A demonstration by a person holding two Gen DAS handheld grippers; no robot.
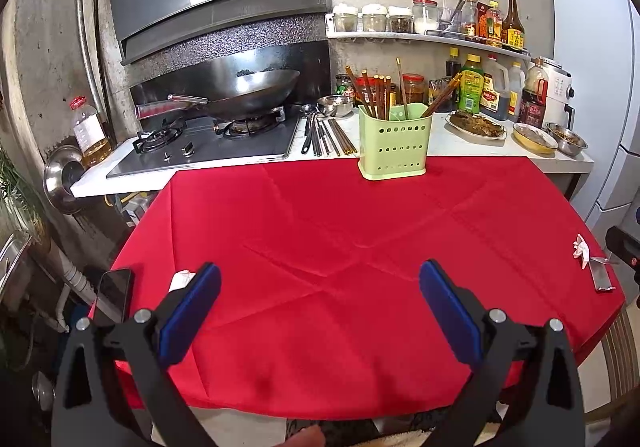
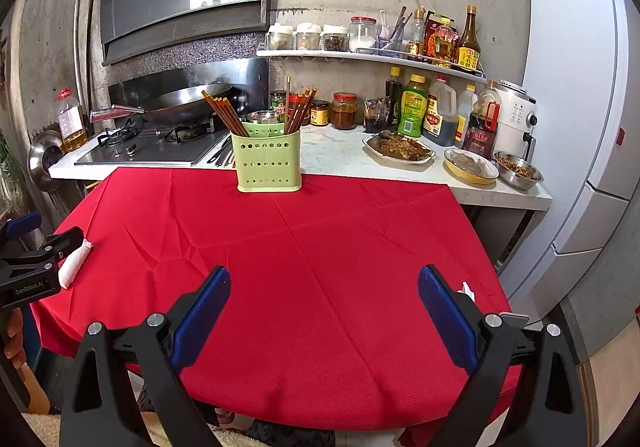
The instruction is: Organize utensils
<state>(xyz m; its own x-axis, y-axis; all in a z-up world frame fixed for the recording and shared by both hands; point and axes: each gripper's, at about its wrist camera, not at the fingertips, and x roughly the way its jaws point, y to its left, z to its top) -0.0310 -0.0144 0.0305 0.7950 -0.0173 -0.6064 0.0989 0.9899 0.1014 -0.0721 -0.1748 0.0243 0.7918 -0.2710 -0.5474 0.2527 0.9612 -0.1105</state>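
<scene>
A green perforated utensil holder (image 1: 394, 145) stands at the far edge of the red tablecloth (image 1: 320, 247), with several brown chopsticks (image 1: 376, 93) upright in it. It also shows in the right wrist view (image 2: 268, 161) with its chopsticks (image 2: 224, 111). Loose metal spoons and chopsticks (image 1: 326, 133) lie on the counter left of the holder. My left gripper (image 1: 320, 283) is open and empty over the near part of the cloth. My right gripper (image 2: 324, 287) is open and empty too. The left gripper also shows at the left edge of the right wrist view (image 2: 28, 259).
A wok (image 1: 248, 91) sits on the gas stove (image 1: 208, 143). Sauce bottles (image 1: 496, 87), jars and food dishes (image 1: 476, 123) crowd the counter. A phone (image 1: 114, 289) and white tissue (image 2: 74, 263) lie at the cloth's left edge, a tissue and a small metal piece (image 1: 600, 273) at the right. A fridge (image 2: 580, 107) stands right.
</scene>
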